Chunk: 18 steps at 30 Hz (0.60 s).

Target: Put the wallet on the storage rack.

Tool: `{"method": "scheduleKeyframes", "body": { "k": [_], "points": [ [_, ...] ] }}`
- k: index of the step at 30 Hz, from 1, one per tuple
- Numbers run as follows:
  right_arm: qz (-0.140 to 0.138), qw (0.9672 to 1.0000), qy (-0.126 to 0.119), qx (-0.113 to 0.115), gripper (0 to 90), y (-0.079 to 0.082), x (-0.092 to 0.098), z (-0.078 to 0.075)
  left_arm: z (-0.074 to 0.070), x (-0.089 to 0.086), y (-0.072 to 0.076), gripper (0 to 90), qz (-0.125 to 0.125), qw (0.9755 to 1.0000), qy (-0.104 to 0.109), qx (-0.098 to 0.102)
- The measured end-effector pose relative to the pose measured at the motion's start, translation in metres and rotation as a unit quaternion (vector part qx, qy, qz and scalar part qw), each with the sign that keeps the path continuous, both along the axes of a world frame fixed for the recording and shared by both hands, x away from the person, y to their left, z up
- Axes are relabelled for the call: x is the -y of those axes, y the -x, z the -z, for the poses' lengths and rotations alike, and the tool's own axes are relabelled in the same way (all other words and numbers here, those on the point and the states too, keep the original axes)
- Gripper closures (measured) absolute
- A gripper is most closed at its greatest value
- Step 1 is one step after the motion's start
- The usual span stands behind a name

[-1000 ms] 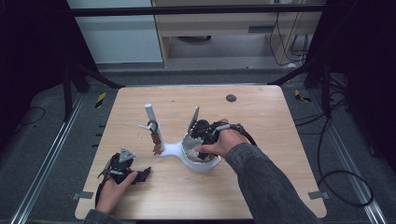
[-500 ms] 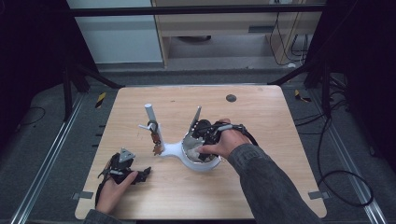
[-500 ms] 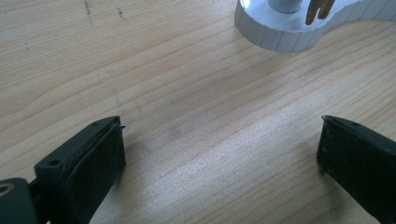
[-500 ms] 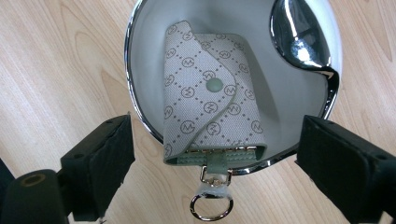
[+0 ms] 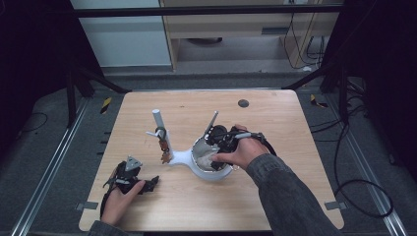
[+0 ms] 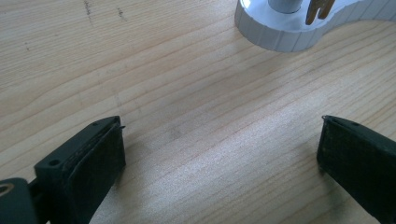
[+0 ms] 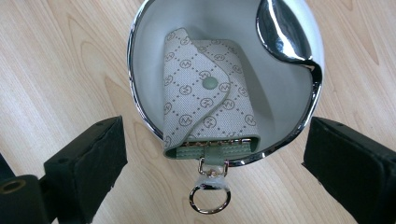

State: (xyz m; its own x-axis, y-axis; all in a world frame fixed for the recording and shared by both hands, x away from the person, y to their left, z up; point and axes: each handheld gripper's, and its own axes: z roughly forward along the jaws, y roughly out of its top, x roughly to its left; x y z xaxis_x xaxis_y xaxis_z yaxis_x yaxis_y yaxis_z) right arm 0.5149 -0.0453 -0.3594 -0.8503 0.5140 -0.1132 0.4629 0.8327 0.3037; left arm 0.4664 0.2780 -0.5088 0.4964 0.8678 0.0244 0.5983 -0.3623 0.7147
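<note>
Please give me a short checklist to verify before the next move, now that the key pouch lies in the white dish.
1. Key pouch inside the white dish: mostly ok; its flap is snapped shut, but the strap end leans on the chrome rim.
2. Key ring inside the dish: not ok; it hangs outside over the table.
3. Right tool released: ok; its jaws have just been opening and stand apart on both sides of the dish, nothing pressed between them.
4. Left tool free: ok; jaws wide open over bare wood.
5. Stand post with hanging items undisturbed: upright, ok.
6. Pouch stable when the hand leaves: cannot tell.
</note>
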Motion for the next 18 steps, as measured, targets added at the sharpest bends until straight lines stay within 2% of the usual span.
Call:
{"method": "scheduleKeyframes", "body": {
  "k": [18],
  "points": [
    [0.013,0.9989,-0.035,0.028,5.9,0.006,0.021,-0.007,0.000,0.000,0.000,0.3,0.000,1.0000,0.000,0.000]
  ]
}}
